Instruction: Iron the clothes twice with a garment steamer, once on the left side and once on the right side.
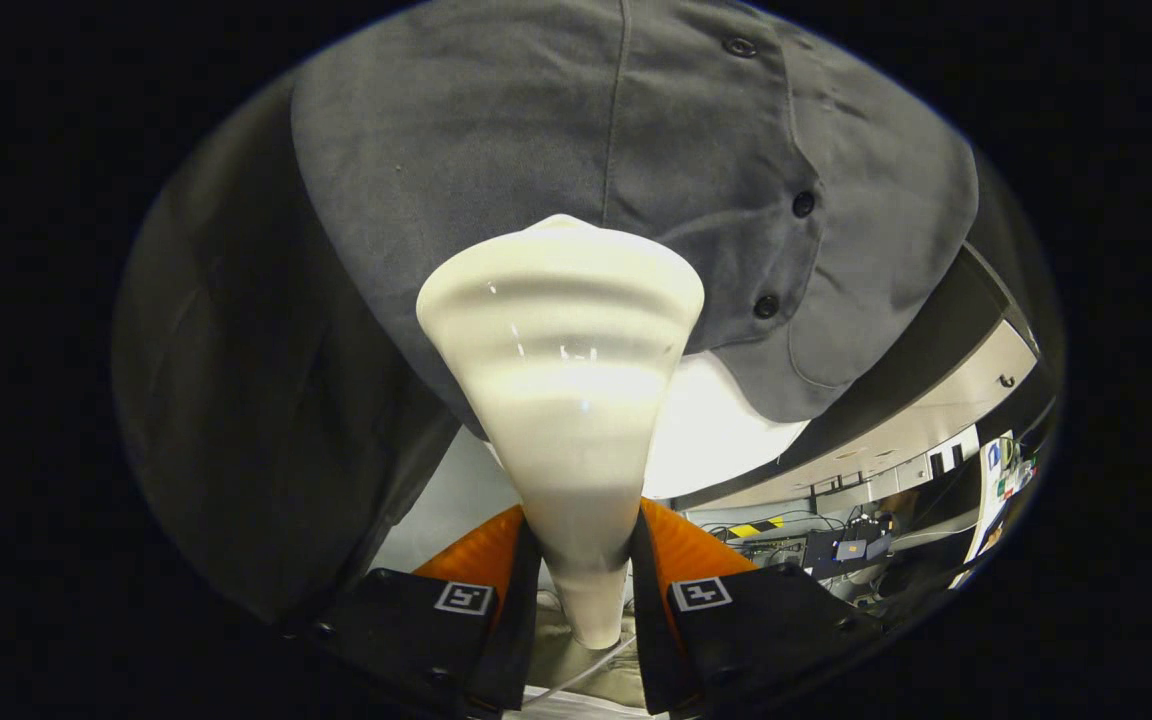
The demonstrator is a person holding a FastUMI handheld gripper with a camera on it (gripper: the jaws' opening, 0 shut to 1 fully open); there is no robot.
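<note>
My gripper is shut on the narrow handle of a cream-white garment steamer, with one finger pressing on each side. The steamer widens into a ribbed cone ahead of the fingers, and its head rests against a hanging grey button-up shirt. The head meets the cloth just left of the shirt's button placket, low on the garment near the hem. A thin white cord trails from the steamer's base between the fingers.
A dark cloth wall hangs behind and to the left of the shirt. Below the hem, a white lit surface shows. Far off to the right are desks with screens and cables.
</note>
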